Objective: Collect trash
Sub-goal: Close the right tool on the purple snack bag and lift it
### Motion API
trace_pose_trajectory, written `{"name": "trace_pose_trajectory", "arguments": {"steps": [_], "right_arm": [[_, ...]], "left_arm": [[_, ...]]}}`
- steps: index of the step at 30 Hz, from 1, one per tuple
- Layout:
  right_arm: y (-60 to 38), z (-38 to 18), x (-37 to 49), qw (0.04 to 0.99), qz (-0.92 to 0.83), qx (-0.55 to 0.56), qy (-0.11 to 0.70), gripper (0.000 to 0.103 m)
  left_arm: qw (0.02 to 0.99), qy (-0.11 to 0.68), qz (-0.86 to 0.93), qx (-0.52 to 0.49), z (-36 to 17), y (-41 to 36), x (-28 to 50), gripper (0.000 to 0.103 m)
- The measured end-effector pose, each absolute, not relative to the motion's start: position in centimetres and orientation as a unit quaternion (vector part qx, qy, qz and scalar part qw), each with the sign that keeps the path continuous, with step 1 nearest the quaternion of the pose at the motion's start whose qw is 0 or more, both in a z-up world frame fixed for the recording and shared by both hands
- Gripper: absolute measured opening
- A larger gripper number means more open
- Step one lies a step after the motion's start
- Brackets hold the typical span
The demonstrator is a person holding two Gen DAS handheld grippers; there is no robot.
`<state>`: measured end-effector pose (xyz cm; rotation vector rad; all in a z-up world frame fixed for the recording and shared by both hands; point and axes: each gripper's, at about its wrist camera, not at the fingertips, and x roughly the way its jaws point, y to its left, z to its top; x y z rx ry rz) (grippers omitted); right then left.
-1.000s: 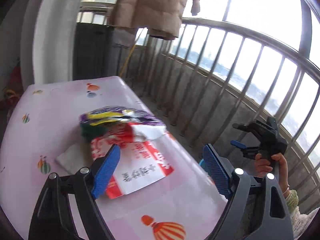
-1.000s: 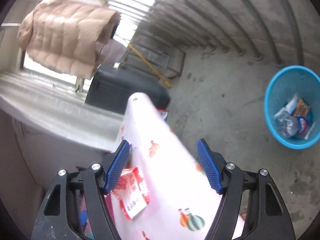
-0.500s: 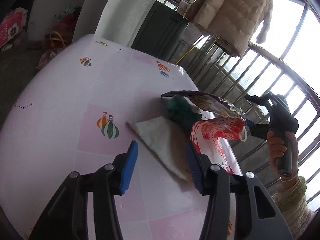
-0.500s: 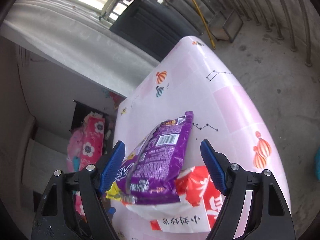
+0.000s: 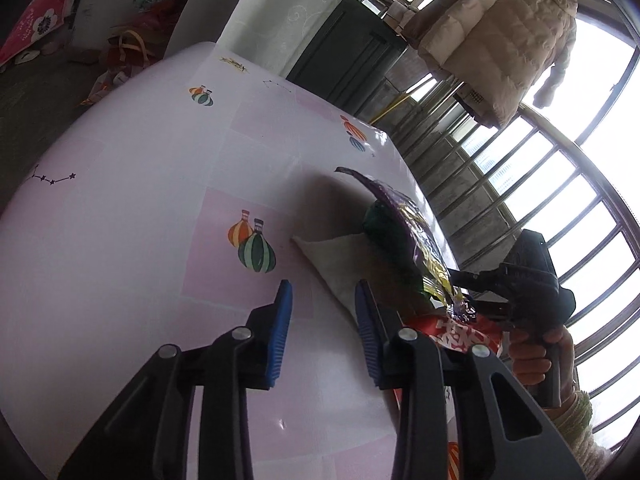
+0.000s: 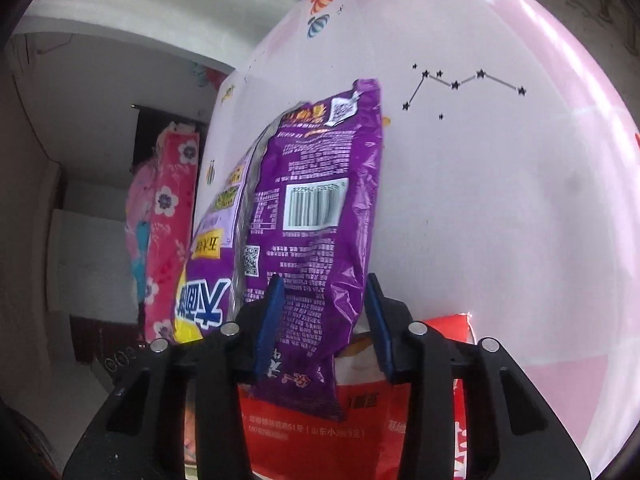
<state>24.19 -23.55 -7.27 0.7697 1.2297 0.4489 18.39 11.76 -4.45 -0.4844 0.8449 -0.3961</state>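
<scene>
On the pink balloon-print table lies a pile of trash: a white napkin, a green wrapper, a purple snack bag and a red-and-white wrapper. My left gripper hovers low over the napkin's near corner. Its jaws are closing, and the pads do not press on anything. My right gripper straddles the near end of the purple snack bag, which lies on the red-and-white wrapper. Its jaws are closing, with the bag between them and a thin gap at the right pad.
A hand holds the right gripper at the table's right edge, by the balcony railing. A beige quilted jacket hangs above a dark cabinet. Bags lie on the floor at the far left. A pink floral bundle stands beyond the table.
My left gripper swung from the wrappers to the napkin, sank toward the table and narrowed. My right gripper came in over the table onto the purple bag and narrowed around it.
</scene>
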Motion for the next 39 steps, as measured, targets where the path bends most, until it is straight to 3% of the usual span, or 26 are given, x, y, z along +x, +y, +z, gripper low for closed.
{"name": "trace_pose_trajectory", "arguments": {"steps": [12, 23, 25, 27, 30, 39], "right_arm": [[-20.4, -7.6, 18.7, 0.715, 0.220, 0.363, 0.555, 0.023], [-18.9, -6.4, 17.6, 0.718, 0.229, 0.347, 0.559, 0.023], [-18.8, -5.7, 18.3, 0.725, 0.228, 0.344, 0.551, 0.029], [-19.2, -4.9, 18.5, 0.735, 0.226, 0.342, 0.540, 0.047], [-19.8, -4.0, 19.1, 0.749, 0.219, 0.340, 0.524, 0.060], [-22.4, -5.9, 20.3, 0.736, 0.194, 0.426, 0.489, 0.065]], "left_arm": [[0.865, 0.402, -0.176, -0.244, -4.4, 13.7, 15.1, 0.031], [0.880, 0.372, -0.150, -0.253, -2.5, 16.4, 12.6, 0.031], [0.885, 0.361, -0.148, -0.253, -1.7, 16.5, 12.8, 0.031], [0.888, 0.351, -0.156, -0.251, -0.9, 16.1, 13.2, 0.031], [0.891, 0.344, -0.179, -0.237, -0.1, 14.6, 14.1, 0.031], [0.878, 0.382, -0.216, -0.191, -1.2, 9.6, 17.3, 0.031]]}}
